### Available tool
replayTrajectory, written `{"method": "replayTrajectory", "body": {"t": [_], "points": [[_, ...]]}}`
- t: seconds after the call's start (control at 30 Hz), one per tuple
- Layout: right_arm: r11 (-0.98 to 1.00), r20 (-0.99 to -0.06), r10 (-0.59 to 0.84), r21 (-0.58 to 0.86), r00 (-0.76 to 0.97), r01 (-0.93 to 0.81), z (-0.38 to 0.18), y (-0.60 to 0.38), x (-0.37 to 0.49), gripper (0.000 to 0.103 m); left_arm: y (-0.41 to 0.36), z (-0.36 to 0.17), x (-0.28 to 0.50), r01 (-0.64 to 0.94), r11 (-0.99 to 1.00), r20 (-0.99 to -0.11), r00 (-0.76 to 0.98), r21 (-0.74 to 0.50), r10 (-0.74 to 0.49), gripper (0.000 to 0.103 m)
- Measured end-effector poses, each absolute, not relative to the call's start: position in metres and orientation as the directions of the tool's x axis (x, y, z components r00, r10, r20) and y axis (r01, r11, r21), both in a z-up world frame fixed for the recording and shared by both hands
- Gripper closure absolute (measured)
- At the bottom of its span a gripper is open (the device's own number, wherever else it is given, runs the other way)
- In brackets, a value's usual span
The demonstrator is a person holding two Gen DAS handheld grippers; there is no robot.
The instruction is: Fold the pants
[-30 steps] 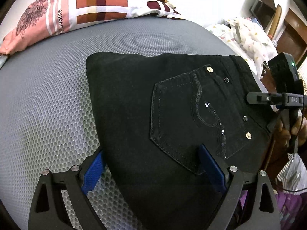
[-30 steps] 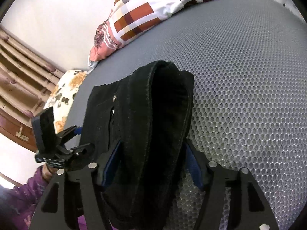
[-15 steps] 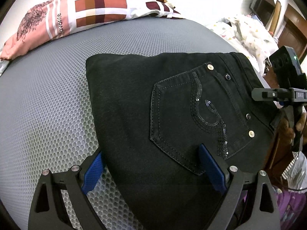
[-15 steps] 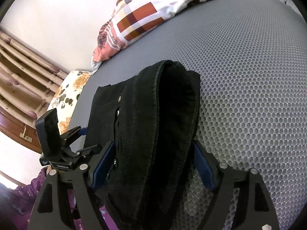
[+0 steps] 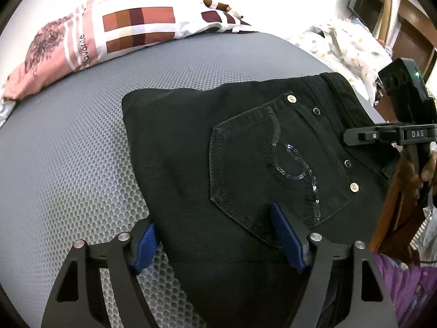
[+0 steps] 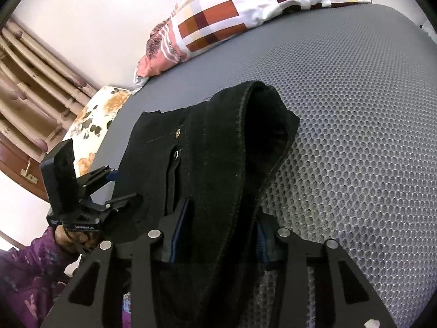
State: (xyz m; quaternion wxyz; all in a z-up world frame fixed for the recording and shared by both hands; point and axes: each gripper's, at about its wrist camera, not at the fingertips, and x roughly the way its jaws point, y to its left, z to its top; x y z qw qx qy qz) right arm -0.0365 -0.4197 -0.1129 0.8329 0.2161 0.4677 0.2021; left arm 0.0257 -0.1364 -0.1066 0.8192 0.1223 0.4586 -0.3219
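Note:
Black pants (image 5: pixel 245 147) lie folded on the grey mesh bed (image 5: pixel 68 164), back pocket with sequins facing up. My left gripper (image 5: pixel 215 243) is open, its blue pads straddling the near edge of the pants. My right gripper (image 6: pixel 218 235) has narrowed around the waistband end of the pants (image 6: pixel 226 147), which bulges up between its fingers. The right gripper also shows at the right in the left wrist view (image 5: pixel 382 134), and the left gripper shows at the left in the right wrist view (image 6: pixel 109 191).
A patchwork pillow (image 5: pixel 109 27) lies at the head of the bed. A white spotted cloth (image 5: pixel 352 46) and wooden furniture stand to the right. A floral cushion (image 6: pixel 98 114) and curtains are on the left of the right wrist view.
My right gripper has closed in on the waistband end and pushed further onto it. My left gripper has stayed open at the near edge, with little movement.

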Motion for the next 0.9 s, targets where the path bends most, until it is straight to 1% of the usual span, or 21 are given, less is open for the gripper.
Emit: {"method": "replayTrajectory", "body": {"t": [0.03, 0.1, 0.27, 0.3, 0.37, 0.43, 0.47, 0.53, 0.57, 0.6, 0.63, 0.9], "points": [[0.82, -0.691, 0.545, 0.556, 0.476, -0.132, -0.114, -0.422, -0.036, 0.062, -0.137, -0.106, 0.026, 0.64, 0.763, -0.831, 0.372, -0.092, -0.413, 0.027], [0.814, -0.692, 0.552, 0.567, 0.465, -0.123, -0.115, -0.425, -0.034, 0.051, -0.137, -0.107, 0.027, 0.64, 0.763, -0.834, 0.371, -0.091, -0.41, 0.026], [0.768, -0.662, 0.599, 0.635, 0.45, -0.088, -0.123, -0.438, -0.029, 0.047, -0.136, -0.11, 0.032, 0.632, 0.768, -0.842, 0.353, -0.108, -0.409, 0.02], [0.765, -0.658, 0.601, 0.638, 0.454, -0.088, -0.123, -0.438, -0.029, 0.045, -0.135, -0.111, 0.035, 0.629, 0.768, -0.844, 0.344, -0.119, -0.412, 0.018], [0.763, -0.653, 0.603, 0.639, 0.459, -0.093, -0.122, -0.434, -0.028, 0.043, -0.135, -0.112, 0.038, 0.628, 0.765, -0.843, 0.33, -0.14, -0.425, 0.018], [0.78, -0.665, 0.588, 0.616, 0.46, -0.105, -0.121, -0.428, -0.025, 0.048, -0.137, -0.111, 0.037, 0.638, 0.758, -0.839, 0.332, -0.137, -0.431, 0.019], [0.792, -0.674, 0.577, 0.601, 0.461, -0.112, -0.12, -0.426, -0.026, 0.057, -0.138, -0.11, 0.035, 0.644, 0.754, -0.835, 0.338, -0.131, -0.434, 0.021], [0.774, -0.659, 0.595, 0.625, 0.46, -0.106, -0.122, -0.427, -0.028, 0.06, -0.138, -0.108, 0.031, 0.65, 0.752, -0.824, 0.363, -0.11, -0.435, 0.031], [0.767, -0.652, 0.6, 0.634, 0.463, -0.102, -0.123, -0.428, -0.029, 0.062, -0.136, -0.106, 0.031, 0.645, 0.757, -0.821, 0.371, -0.109, -0.434, 0.033], [0.761, -0.645, 0.605, 0.641, 0.467, -0.101, -0.123, -0.428, -0.031, 0.063, -0.134, -0.105, 0.031, 0.638, 0.762, -0.818, 0.376, -0.112, -0.435, 0.038], [0.757, -0.639, 0.608, 0.646, 0.471, -0.1, -0.123, -0.429, -0.033, 0.063, -0.133, -0.104, 0.032, 0.634, 0.764, -0.819, 0.375, -0.115, -0.435, 0.04], [0.729, -0.607, 0.623, 0.679, 0.493, -0.086, -0.127, -0.431, -0.044, 0.063, -0.136, -0.099, 0.026, 0.64, 0.765, -0.82, 0.404, -0.062, -0.405, 0.044]]}}
